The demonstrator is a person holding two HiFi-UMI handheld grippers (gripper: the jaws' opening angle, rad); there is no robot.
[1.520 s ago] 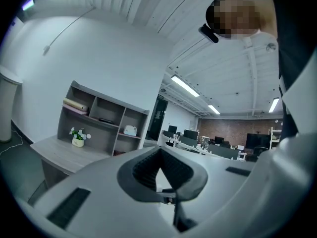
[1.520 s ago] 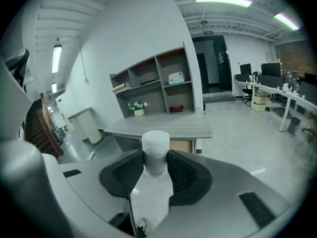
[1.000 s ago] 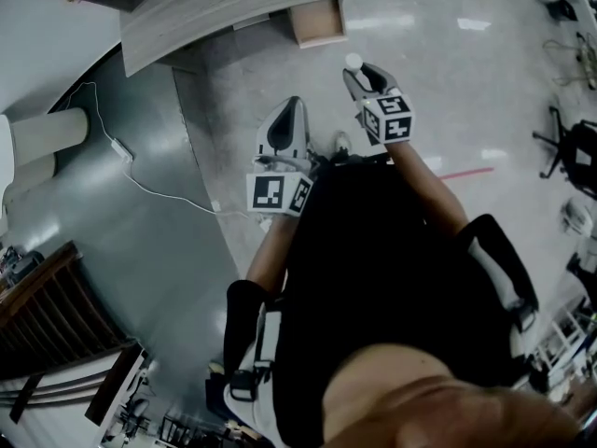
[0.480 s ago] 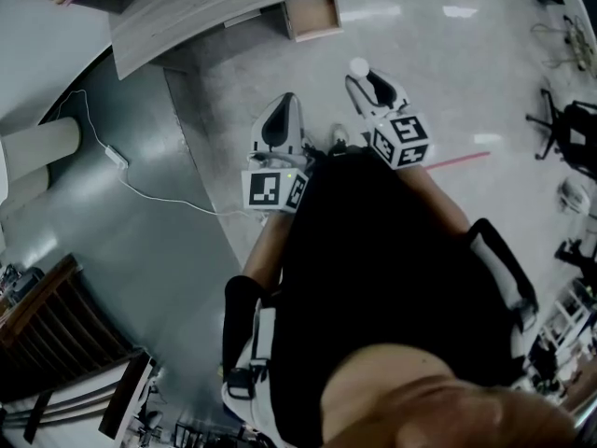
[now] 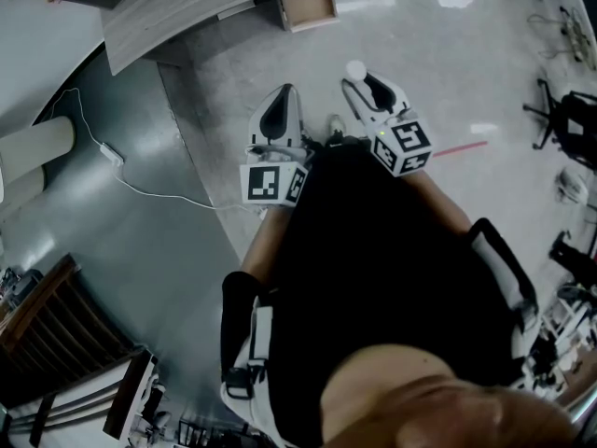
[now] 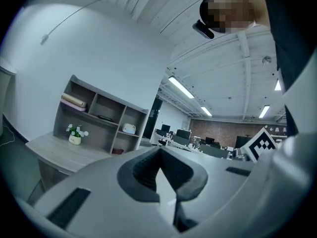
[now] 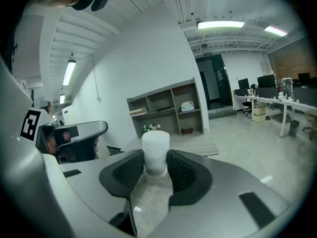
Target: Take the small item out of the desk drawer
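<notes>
My right gripper is shut on a small white cylindrical item, held out over the floor in front of the person. In the right gripper view that white item stands upright between the two black pads of my right gripper. My left gripper hangs beside it, shut, with nothing in it; its jaws meet at the tips. The desk drawer stands pulled open under the grey wooden desk, well ahead of both grippers.
A white cable with a power strip trails over the floor at left, near a round pillar. An office chair stands at right, dark wooden furniture at lower left. Shelves rise behind the desk.
The desk and open drawer have slid up and away in the head view. Both grippers stay close together in front of the person, the right one still holding the white item.
</notes>
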